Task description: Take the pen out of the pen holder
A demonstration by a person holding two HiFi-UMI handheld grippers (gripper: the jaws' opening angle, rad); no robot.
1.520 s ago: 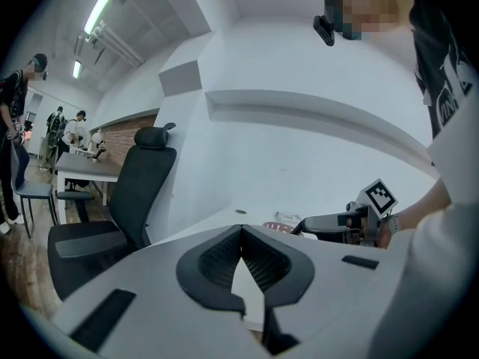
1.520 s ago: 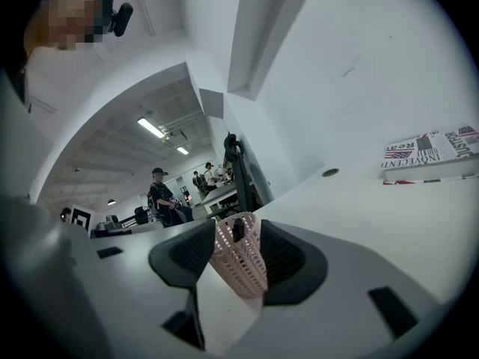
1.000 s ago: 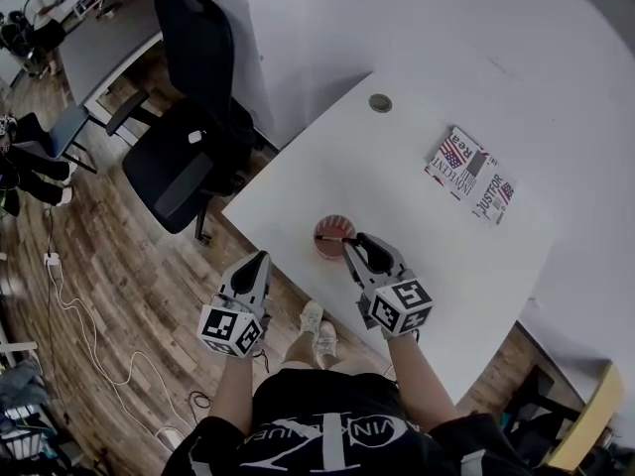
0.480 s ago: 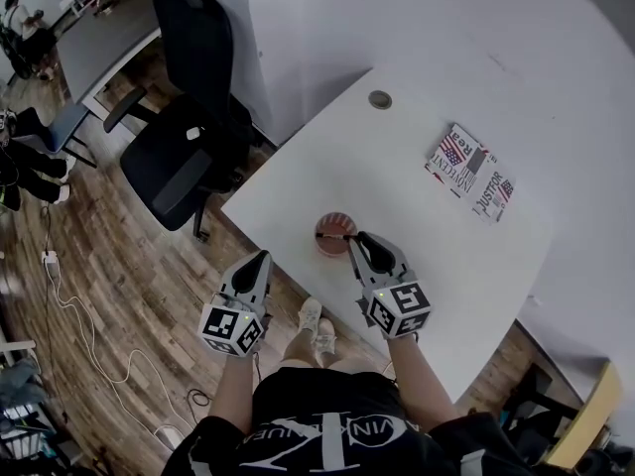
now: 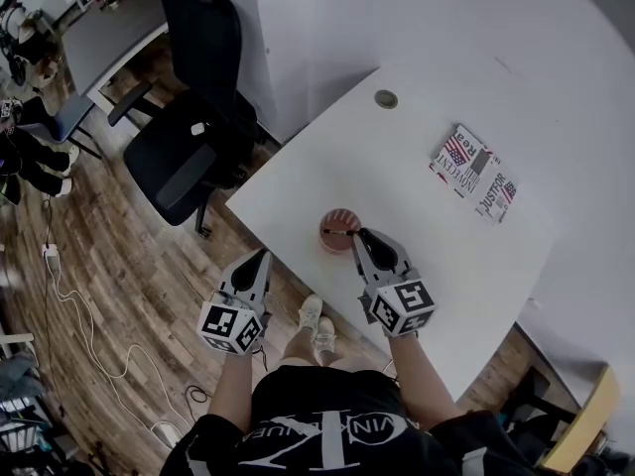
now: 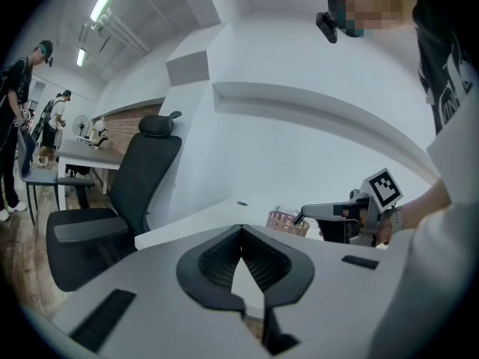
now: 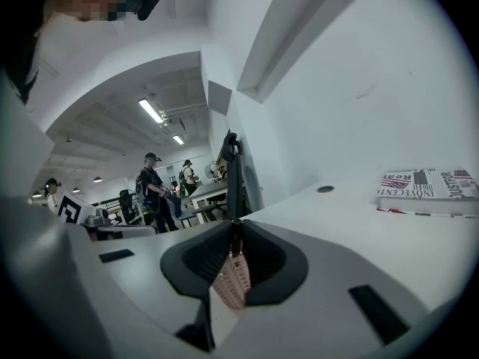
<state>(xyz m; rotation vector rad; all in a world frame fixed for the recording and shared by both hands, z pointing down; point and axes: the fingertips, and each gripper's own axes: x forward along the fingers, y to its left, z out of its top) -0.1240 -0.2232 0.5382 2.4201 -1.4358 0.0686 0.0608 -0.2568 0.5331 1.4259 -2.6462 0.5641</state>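
A pink ribbed pen holder (image 5: 339, 220) stands near the front edge of the white table (image 5: 417, 226). A dark pen (image 5: 337, 232) sticks out of it. My right gripper (image 5: 359, 234) is at the holder's right rim, its jaws closing, with the pen's top end (image 7: 235, 242) pinched between the tips above the holder (image 7: 230, 284). The left gripper view shows the same grip from the side, right gripper (image 6: 303, 214) over the holder (image 6: 288, 221). My left gripper (image 5: 263, 258) hangs off the table's front left, shut and empty, its tips meeting (image 6: 241, 229).
A book with a flag cover (image 5: 474, 175) lies at the table's far right. A round cable grommet (image 5: 386, 98) sits near the far edge. A black office chair (image 5: 189, 157) stands left of the table on wooden floor. People stand by desks in the background.
The right gripper's jaws have come together around the pen's top. Both hands stay almost where they were.
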